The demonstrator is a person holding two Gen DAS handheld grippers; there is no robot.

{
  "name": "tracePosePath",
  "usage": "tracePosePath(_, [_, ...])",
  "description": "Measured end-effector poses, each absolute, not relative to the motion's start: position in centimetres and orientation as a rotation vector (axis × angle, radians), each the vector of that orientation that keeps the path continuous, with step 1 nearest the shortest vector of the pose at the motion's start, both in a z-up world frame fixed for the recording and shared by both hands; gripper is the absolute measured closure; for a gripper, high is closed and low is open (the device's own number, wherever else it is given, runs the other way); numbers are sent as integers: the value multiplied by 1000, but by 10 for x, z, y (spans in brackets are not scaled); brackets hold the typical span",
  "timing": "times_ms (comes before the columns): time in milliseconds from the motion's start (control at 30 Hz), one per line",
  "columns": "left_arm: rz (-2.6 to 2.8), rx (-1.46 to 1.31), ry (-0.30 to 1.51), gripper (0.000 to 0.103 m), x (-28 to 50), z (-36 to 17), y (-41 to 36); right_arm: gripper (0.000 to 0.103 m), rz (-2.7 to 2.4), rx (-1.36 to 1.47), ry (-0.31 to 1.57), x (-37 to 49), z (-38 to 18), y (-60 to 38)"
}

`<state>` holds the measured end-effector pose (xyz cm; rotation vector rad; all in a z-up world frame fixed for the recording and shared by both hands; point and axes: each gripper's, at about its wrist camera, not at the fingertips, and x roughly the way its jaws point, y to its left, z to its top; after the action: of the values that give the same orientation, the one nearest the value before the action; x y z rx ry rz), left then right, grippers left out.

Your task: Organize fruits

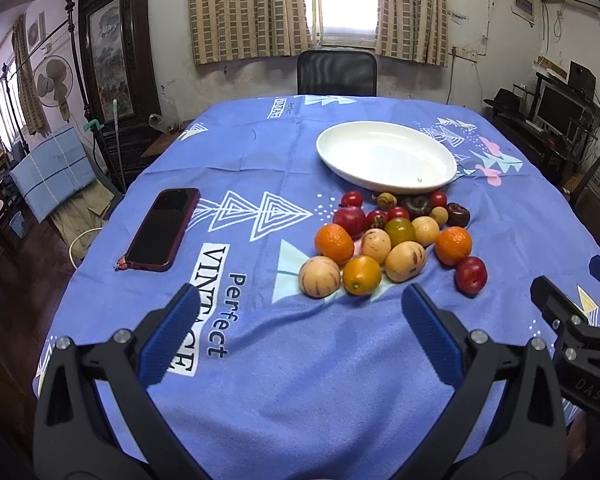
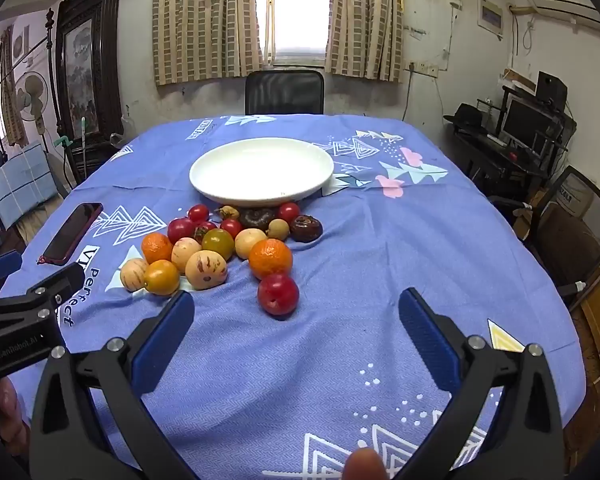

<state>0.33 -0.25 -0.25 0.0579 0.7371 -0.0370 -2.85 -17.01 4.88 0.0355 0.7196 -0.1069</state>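
A heap of fruit lies on the blue tablecloth (image 1: 300, 360) in front of an empty white plate (image 1: 386, 156) (image 2: 261, 170). Nearest are a pale striped melon (image 1: 320, 277), a yellow-orange tomato (image 1: 361, 275) and a red plum (image 1: 471, 275) (image 2: 278, 293). Oranges (image 1: 334, 243) (image 2: 270, 258), small red tomatoes (image 1: 352, 199) and dark mangosteens (image 2: 306, 228) lie behind. My left gripper (image 1: 300, 300) hovers open just short of the heap, holding nothing. My right gripper (image 2: 296, 304) is open too, with the plum just beyond its fingers.
A phone in a dark red case (image 1: 163, 229) (image 2: 73, 233) lies left of the fruit. A black chair (image 1: 337, 73) stands at the table's far edge. Each gripper shows at the side of the other's view. A desk with monitors (image 2: 532, 124) is at the right.
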Motion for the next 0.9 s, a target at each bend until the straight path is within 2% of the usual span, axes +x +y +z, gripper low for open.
tracePosePath(900, [-33, 42, 739, 2, 4, -3, 2, 1, -103, 33, 727, -27, 46, -169])
